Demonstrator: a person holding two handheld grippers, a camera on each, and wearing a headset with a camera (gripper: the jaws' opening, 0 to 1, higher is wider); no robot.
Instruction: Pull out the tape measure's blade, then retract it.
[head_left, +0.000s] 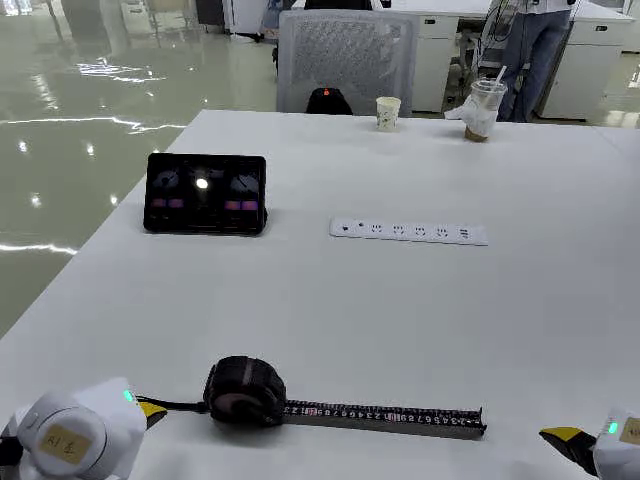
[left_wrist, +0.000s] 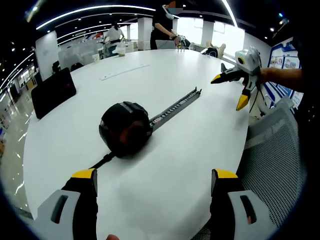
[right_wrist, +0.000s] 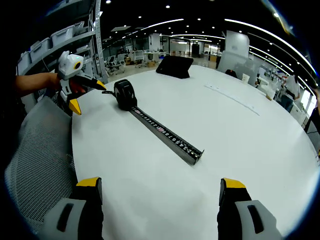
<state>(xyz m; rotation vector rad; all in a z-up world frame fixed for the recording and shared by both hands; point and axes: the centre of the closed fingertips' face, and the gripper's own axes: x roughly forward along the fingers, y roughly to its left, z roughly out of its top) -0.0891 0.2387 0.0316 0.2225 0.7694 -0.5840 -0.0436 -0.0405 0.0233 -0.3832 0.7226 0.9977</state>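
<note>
- Tape measure (head_left: 245, 390): case at 6 o'clock on the table (head_left: 400, 300), blade (head_left: 385, 417) lying extended and flat.
- Long axis runs 9 to 3 o'clock; the hook end points to 3.
- Left gripper (left_wrist: 155, 176) and right gripper (right_wrist: 161, 184): both released, grasping nothing.
- Step, as judged: pull-out done. Retraction comes next and calls for steadying the case.

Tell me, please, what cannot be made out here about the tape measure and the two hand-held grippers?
1. Tape measure case: surface details, head view, too dark and small.
2. Blade figures: right gripper view, too small to read.
3. Left hand-held gripper: head view, the bottom edge cuts its body off.
4. Right hand-held gripper: head view, the bottom corner cuts it off.
</note>
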